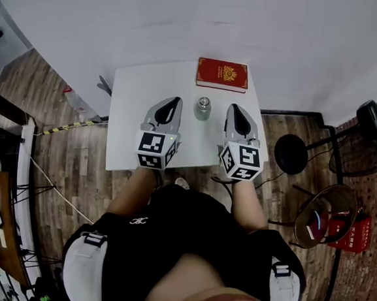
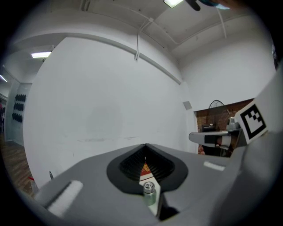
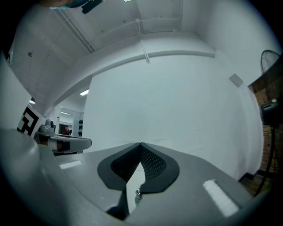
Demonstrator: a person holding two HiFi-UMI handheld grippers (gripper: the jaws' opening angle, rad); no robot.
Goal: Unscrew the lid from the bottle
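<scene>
The left gripper point(image 1: 175, 102) has its jaws drawn together at the tips, with nothing between them; in the left gripper view its tips point(image 2: 145, 145) meet in a point. The right gripper point(image 1: 234, 108) is likewise closed and empty, its tips point(image 3: 140, 144) touching in the right gripper view. Both point level toward the white wall, each with its marker cube at the rear, nearer the person than the bottle is.

The bottle point(image 1: 203, 107) stands upright on the white table point(image 1: 128, 128), between the two grippers and apart from both: the left gripper lies just to its left, the right gripper just to its right. Its silver lid point(image 1: 204, 102) is still on. In the left gripper view the bottle point(image 2: 149, 194) shows low in the narrow gap under the closed tips; in the right gripper view only a sliver of it point(image 3: 138, 193) shows.

Beyond the bottle, at the table's far edge against the wall, lies a red book point(image 1: 222, 74).
</scene>
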